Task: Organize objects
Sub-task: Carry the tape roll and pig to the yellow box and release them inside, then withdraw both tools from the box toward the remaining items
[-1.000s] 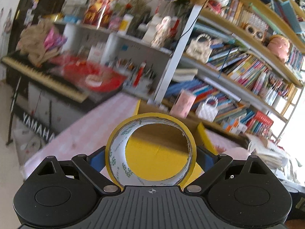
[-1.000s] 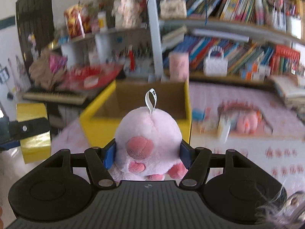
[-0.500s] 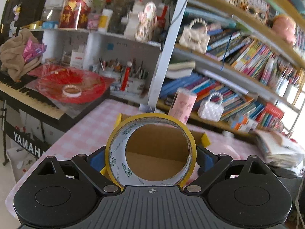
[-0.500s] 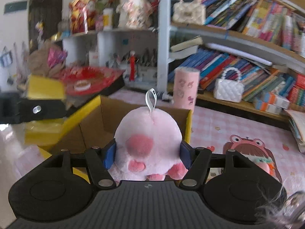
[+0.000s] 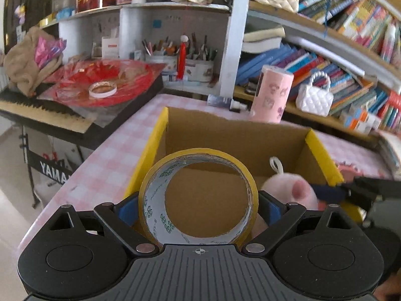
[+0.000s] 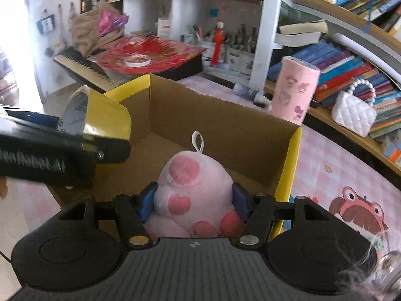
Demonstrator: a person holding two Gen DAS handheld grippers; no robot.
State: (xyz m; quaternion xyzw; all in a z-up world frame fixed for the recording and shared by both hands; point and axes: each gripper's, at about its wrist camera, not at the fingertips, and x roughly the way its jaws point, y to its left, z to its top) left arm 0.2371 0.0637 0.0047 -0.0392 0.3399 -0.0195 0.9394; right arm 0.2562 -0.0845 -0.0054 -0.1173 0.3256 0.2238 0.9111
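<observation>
Yellow tape roll [image 5: 198, 202], bore facing forward.

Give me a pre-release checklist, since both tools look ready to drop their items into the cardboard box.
1. Left tool grips the yellow tape roll: ok.
2. Right tool grips the pink plush toy: ok.
3. Cardboard box open at the top: ok.
4. Plush over the box opening: ok, box floor shows behind it.
5. Tape roll over the opening: ok, apparently just inside the near wall.
6. The two tools clear of each other: cannot tell; they are close, side by side.
</observation>
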